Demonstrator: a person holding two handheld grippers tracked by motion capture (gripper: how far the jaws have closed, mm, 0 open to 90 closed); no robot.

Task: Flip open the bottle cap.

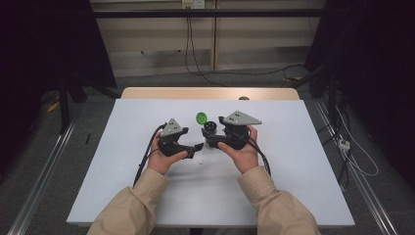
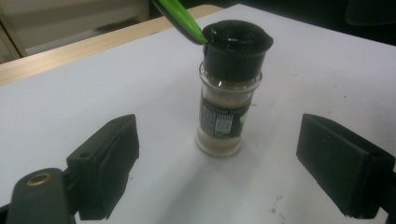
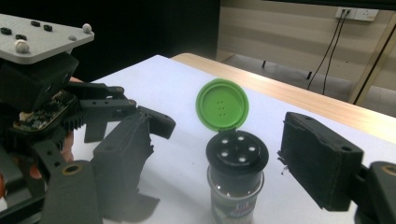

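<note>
- The left gripper (image 1: 195, 146) has its jaws spread wide. Nothing is between its pads (image 2: 106, 163). In the left gripper view the spice jar (image 2: 227, 102) stands a little way in front of them, not touched.
- The right gripper (image 1: 207, 139) has its jaws spread wide too. In the right gripper view the jar (image 3: 236, 186) stands in the gap between the two pads (image 3: 317, 161), but they do not press on it.
- The jar stands upright on the white tabletop (image 1: 147, 186), near the middle, between the two grippers (image 1: 210, 131).
- Its green lid (image 3: 222, 104) is flipped up and back on its hinge. The black top with its little holes (image 3: 237, 151) is in the open. Light brown powder fills most of the glass.
- I think the step now is letting go, with the lid already open and the jar left standing.
- The next move could be to pick the jar up and shake it, or to push the lid shut. To lift it, one pair of jaws must close on the glass body, low down, and keep it straight so no powder spills.
- To shut the lid, one gripper should hold the jar steady.
</note>
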